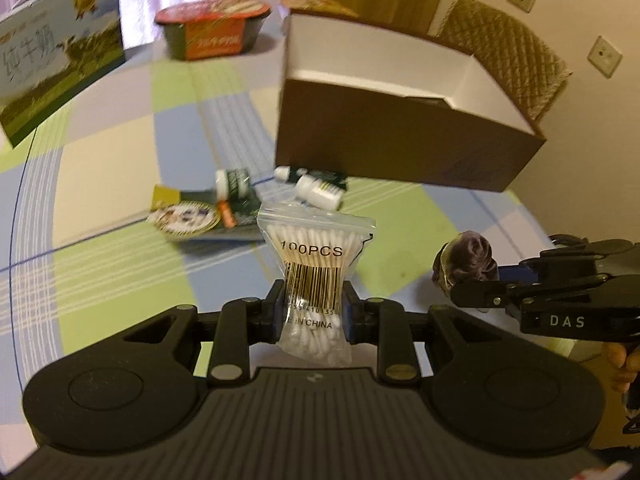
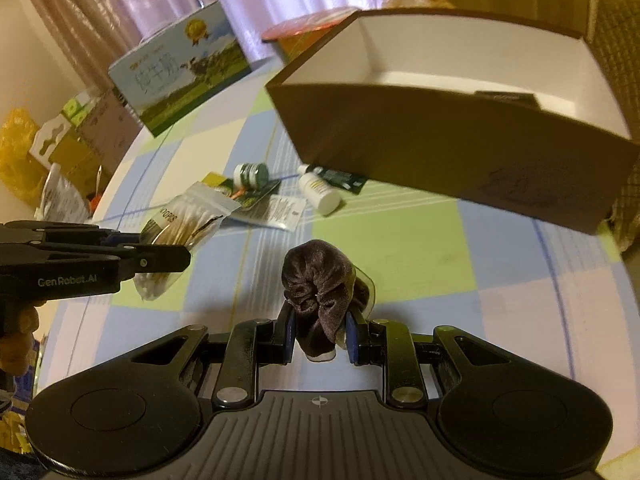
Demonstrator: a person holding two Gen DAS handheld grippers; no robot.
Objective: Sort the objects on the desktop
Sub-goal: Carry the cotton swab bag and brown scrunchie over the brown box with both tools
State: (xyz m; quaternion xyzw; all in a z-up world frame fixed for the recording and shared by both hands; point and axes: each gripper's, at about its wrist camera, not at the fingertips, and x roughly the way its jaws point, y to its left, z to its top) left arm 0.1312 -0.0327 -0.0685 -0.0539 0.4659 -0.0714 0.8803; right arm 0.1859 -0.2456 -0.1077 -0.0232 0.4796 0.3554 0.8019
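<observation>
The left hand-held gripper (image 1: 313, 312) clamps a swab bag (image 1: 316, 264) above the checked surface (image 1: 112, 168); the right hand-held gripper (image 2: 320, 334) pinches a dark scrunchie (image 2: 320, 292), both held near the open box (image 1: 400, 136).

Two grippers: the left gripper (image 1: 313, 312) and the right gripper (image 2: 320, 338). One bag of cotton swabs (image 1: 316, 264). One dark velvet scrunchie (image 2: 320, 292). One brown cardboard box (image 1: 400, 136) at 12 o'clock. Two small bottles: a white bottle (image 1: 318, 192) and a green-labelled bottle (image 1: 234, 182). One milk carton (image 1: 60, 60) at 10 o'clock. One instant-noodle bowl (image 1: 214, 28). One flat white sachet (image 2: 284, 210).
</observation>
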